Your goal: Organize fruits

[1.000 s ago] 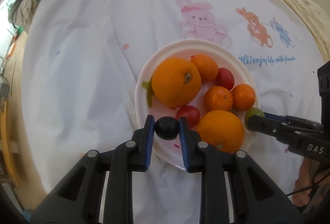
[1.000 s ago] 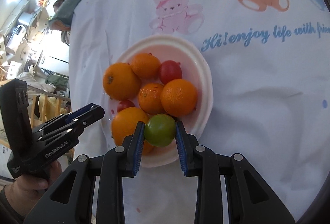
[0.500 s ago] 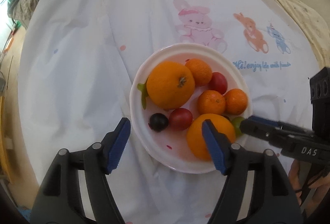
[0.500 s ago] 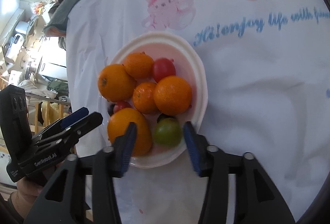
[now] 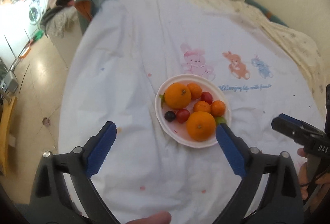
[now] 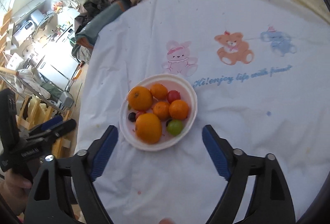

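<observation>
A white bowl [image 5: 223, 98] sits on a white cloth [image 5: 132, 71] printed with a pink bunny [image 6: 178, 58], an orange bear [image 6: 233, 48] and a blue bear [image 6: 277, 42], and all the fruit lies inside the bowl. At the bowl's far left is a large orange [image 5: 177, 95], with a small mandarin [image 5: 195, 90] touching it on the right and a red cherry tomato [image 5: 206, 97] just beyond that. Across the middle of the bowl two more mandarins [image 5: 201, 107] sit side by side. At the bowl's near edge a second large orange [image 5: 201, 126] rests, with a dark grape [image 5: 170, 116] and another red tomato [image 5: 183, 115] to its left and a green fruit [image 6: 175, 127] to its right against the bowl's wall. The left gripper [image 5: 165, 147] hangs over the cloth on the near side of the bowl, its jaws spreading wide with nothing held; the bowl shows between the blue pads [image 5: 101, 151] but well beyond them. The right gripper [image 6: 159, 151] also hangs on the bowl's near side, its jaws likewise opening and empty, and no fruit is touched.
</observation>
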Motion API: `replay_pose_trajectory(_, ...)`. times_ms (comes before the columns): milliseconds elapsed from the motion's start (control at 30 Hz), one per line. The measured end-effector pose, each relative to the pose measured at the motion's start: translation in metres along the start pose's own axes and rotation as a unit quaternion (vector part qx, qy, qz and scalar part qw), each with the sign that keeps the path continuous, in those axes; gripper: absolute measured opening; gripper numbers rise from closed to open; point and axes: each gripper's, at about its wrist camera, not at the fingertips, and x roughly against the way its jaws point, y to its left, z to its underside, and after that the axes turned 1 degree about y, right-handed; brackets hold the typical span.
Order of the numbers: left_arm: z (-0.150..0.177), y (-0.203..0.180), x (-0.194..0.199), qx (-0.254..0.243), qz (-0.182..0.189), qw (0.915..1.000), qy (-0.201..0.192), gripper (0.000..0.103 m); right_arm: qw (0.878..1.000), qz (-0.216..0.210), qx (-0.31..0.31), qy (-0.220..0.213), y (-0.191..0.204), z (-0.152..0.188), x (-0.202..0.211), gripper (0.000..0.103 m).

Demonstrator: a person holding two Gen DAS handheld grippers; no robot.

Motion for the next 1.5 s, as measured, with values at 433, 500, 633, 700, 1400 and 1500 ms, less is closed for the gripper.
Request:
replay_pose_trajectory(433,0.056,-0.013,0.034,-0.018,-0.026,0.9981,-0.053,0.103,0.993,0.070,0.020,-0.093,0.027,0.060,0.037,0.103)
replay_pose_trajectory(500,0.054,-0.014,0.032,-0.019,-0.031,0.9975,-0.060,0.103,0.992,0.081,0.032,-0.095,0.030,0.061,0.034,0.103)
replay_pose_trajectory(633,0.055,-0.015,0.028,-0.014,-0.027,0.9979,-0.057,0.103,0.990,0.094,0.042,-0.098,0.032,0.061,0.032,0.103)
replay_pose_trajectory(700,0.055,-0.017,0.027,-0.016,-0.028,0.9978,-0.058,0.103,0.990,0.094,0.039,-0.097,0.031,0.061,0.032,0.103)
replay_pose_trajectory(1400,0.056,-0.012,0.027,0.004,-0.017,0.9986,-0.051,0.103,0.989,0.102,0.043,-0.094,0.030,0.063,0.031,0.103)
replay_pose_trajectory(1500,0.055,-0.012,0.026,0.002,-0.017,0.9987,-0.048,0.103,0.989,0.103,0.043,-0.095,0.031,0.063,0.031,0.103)
